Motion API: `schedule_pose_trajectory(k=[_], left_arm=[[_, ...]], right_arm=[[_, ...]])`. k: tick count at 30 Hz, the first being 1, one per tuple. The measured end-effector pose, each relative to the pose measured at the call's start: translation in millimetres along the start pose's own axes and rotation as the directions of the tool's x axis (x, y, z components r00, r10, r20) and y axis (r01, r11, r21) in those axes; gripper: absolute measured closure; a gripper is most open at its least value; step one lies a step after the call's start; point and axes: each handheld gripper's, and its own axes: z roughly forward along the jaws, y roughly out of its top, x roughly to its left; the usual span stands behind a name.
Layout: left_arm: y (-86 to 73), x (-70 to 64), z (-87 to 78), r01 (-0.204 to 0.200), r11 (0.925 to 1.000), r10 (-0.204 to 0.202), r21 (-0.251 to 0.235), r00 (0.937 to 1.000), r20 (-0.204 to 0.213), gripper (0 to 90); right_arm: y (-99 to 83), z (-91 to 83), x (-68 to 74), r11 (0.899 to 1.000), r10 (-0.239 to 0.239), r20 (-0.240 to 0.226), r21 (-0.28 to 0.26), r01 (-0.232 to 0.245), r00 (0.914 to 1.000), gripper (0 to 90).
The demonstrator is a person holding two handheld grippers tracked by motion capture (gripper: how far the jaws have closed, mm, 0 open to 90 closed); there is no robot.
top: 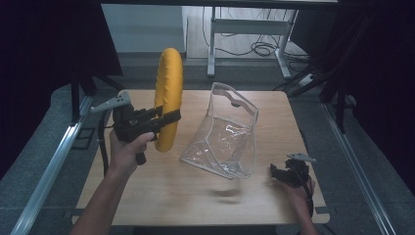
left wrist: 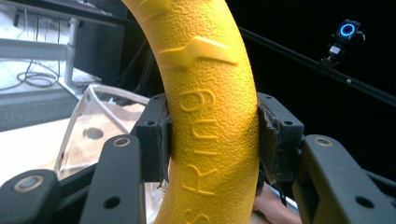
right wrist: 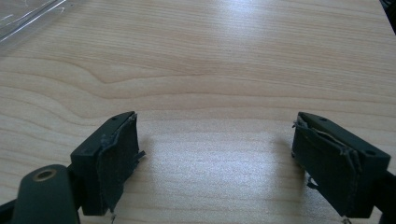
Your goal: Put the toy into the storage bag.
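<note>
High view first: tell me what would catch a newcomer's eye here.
The yellow ring stands out most, held upright above the left side of the table, clamped in the left gripper. Beside it, mid-table, a clear plastic bag stands with its mouth open. The right gripper rests open near the table's right edge.

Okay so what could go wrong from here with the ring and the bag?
1. The left gripper clamps the yellow ring only at one spot on its lower arc, held upright above the table; it could pivot or slip in the jaws.
2. The clear bag stands unsupported, since the right gripper is open over bare wood; a nudge from the ring may topple it.
3. The bag's mouth looks narrow beside the ring, so it may snag.
</note>
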Motion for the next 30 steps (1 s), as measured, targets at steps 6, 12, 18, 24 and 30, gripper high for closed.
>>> schedule_pose_trajectory(k=[6, 12, 18, 24, 30], left_arm=[[4.6, -8.8, 13.2, -0.021, 0.9997, 0.021, -0.012, 0.9998, -0.001, 51.6], [11.6, -16.6, 27.1, -0.047, 0.9988, 0.047, -0.011, 0.9988, -0.011, 51.6], [15.3, -22.9, 37.4, -0.061, 0.9981, 0.061, -0.006, 0.9981, -0.001, 51.6], [18.7, -30.3, 48.1, -0.068, 0.9977, 0.068, -0.006, 0.9976, 0.016, 51.6], [22.9, -39.5, 59.6, -0.08, 0.9968, 0.08, -0.002, 0.9962, 0.034, 51.6]], right_arm=[[0.0, -0.1, 0.1, 1.0, 0.001, 0.0, 0.0, -0.001, 1.0, 15.0], [0.0, -0.1, 0.0, 1.0, 0.0, -0.001, 0.001, 0.0, 1.0, 15.0], [0.0, -0.2, 0.0, 1.0, -0.001, -0.001, 0.002, 0.001, 1.0, 15.0], [0.0, -0.2, 0.0, 1.0, 0.0, -0.001, 0.001, 0.0, 1.0, 15.0], [0.0, -0.3, 0.0, 1.0, 0.0, -0.002, 0.001, 0.0, 1.0, 15.0]])
